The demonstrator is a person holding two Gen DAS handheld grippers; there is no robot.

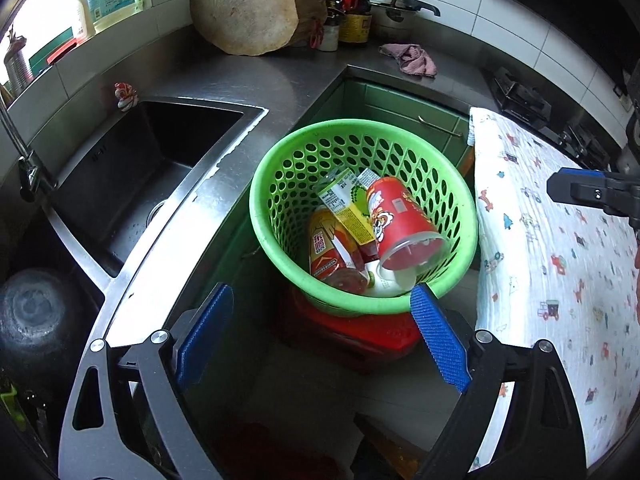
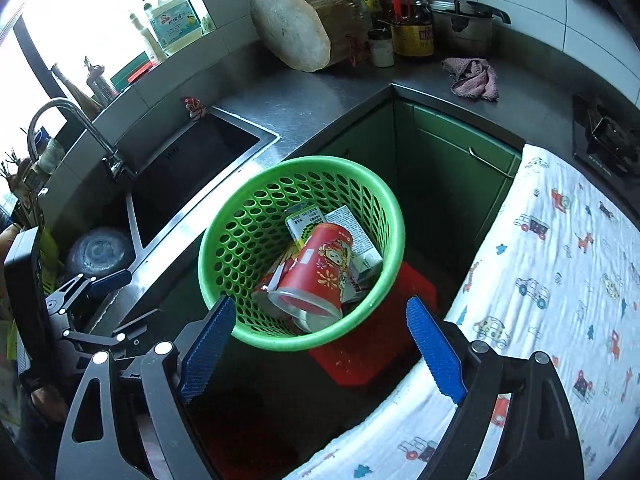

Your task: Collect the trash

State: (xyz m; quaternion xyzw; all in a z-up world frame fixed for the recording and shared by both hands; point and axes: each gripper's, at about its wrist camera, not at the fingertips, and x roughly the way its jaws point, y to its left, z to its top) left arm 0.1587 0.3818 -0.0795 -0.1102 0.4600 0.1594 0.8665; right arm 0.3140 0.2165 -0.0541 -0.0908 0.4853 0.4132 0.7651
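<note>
A green perforated basket [image 1: 280,168] stands on a red stool [image 1: 360,336] in the corner between the counters; it also shows in the right wrist view [image 2: 240,216]. Inside lie a red paper cup [image 1: 400,220] on its side, a yellow-green carton [image 1: 344,200], a red bottle [image 1: 328,252] and other packaging. The cup [image 2: 320,264] and cartons [image 2: 352,228] show in the right wrist view too. My left gripper [image 1: 324,300] is open and empty just above the basket's near rim. My right gripper [image 2: 320,312] is open and empty, also over the near rim.
A steel sink [image 1: 132,168] with a dark pot [image 1: 32,312] lies left. The counter holds a round wooden block [image 1: 244,8], bottles [image 1: 352,4], a pot [image 1: 396,12] and a pink rag [image 1: 412,58]. A patterned white cloth [image 1: 552,248] covers the surface on the right.
</note>
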